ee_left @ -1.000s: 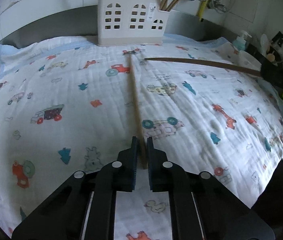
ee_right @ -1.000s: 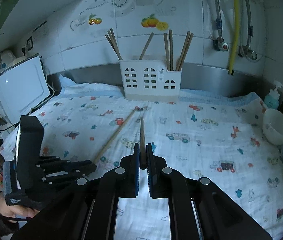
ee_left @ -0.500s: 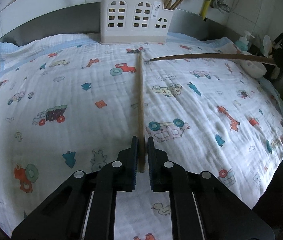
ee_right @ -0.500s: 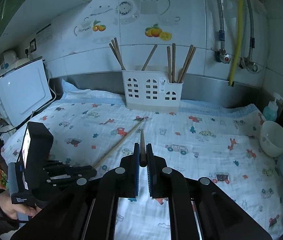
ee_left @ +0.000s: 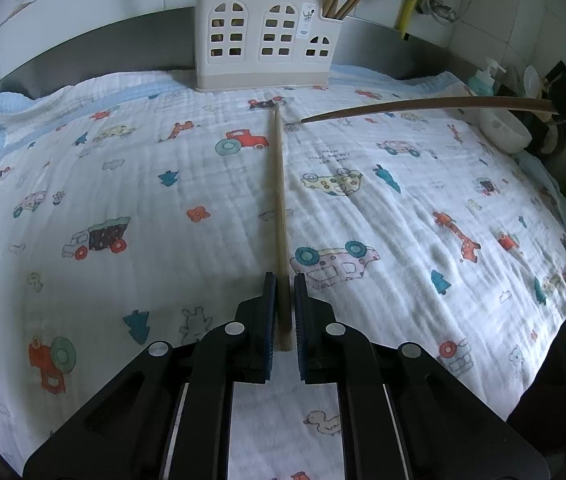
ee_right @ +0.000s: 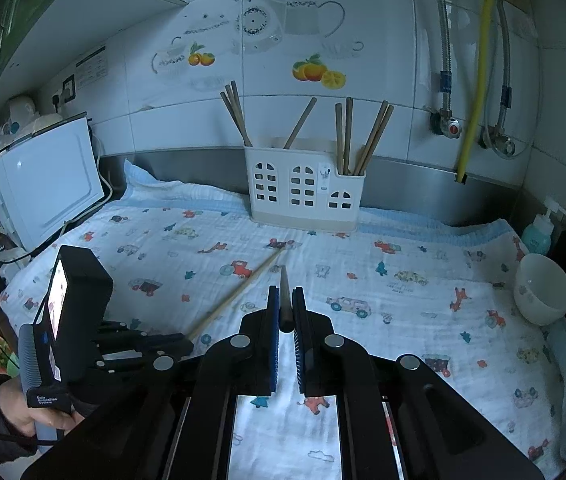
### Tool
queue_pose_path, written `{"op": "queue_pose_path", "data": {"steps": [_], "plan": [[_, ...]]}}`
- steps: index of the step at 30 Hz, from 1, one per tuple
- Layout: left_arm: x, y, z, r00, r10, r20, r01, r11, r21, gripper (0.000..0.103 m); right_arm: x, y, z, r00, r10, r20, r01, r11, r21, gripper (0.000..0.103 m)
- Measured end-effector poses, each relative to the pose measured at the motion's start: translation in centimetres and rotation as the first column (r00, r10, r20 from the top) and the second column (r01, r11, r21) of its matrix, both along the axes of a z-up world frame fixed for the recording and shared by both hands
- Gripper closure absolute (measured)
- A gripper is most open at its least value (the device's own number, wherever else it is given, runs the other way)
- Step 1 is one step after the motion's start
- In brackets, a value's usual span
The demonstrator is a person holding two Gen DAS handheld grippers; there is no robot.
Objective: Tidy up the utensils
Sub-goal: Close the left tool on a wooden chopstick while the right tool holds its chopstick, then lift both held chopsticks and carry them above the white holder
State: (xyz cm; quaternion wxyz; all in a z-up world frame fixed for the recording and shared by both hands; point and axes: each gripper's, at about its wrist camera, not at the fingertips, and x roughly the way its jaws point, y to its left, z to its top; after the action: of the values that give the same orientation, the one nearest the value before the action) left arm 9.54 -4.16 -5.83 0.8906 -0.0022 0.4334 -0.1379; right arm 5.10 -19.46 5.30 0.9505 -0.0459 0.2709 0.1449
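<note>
Pale chopstick (ee_left: 279, 208) pinched at its near end in left claw (ee_left: 281, 312), running ahead toward white utensil holder (ee_left: 267, 36). Dark chopstick (ee_right: 284, 296) clamped in right claw (ee_right: 285, 320), above printed cloth (ee_left: 123, 160).

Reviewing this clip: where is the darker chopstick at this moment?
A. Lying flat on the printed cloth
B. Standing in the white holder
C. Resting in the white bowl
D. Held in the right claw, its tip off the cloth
D: the right claw is shut on the darker chopstick, whose tip hangs above the printed cloth, short of the white holder.
</note>
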Motion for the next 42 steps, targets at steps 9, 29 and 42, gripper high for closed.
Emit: {"op": "queue_pose_path", "data": {"steps": [9,29,42], "plan": [[-0.3,0.6,1.9,0.998,-0.003,0.065,0.006,0.999,-0.041,0.097,0.2,-0.2,1.3,1.0,0.009,0.019,-0.009,1.0,-0.019,0.096],[-0.2,2.2,10.4,0.948,-0.041,0.315,0.074,0.993,-0.094,0.097,2.8,-0.8,8.6,0.993,0.093,0.07,-0.093,0.996,0.001,0.096],[2.1,1.6,14.5,0.927,-0.11,0.358,0.138,0.989,-0.055,0.097,6.7,-0.7,13.0,0.989,0.116,0.087,-0.116,0.993,0.001,0.096]]}}
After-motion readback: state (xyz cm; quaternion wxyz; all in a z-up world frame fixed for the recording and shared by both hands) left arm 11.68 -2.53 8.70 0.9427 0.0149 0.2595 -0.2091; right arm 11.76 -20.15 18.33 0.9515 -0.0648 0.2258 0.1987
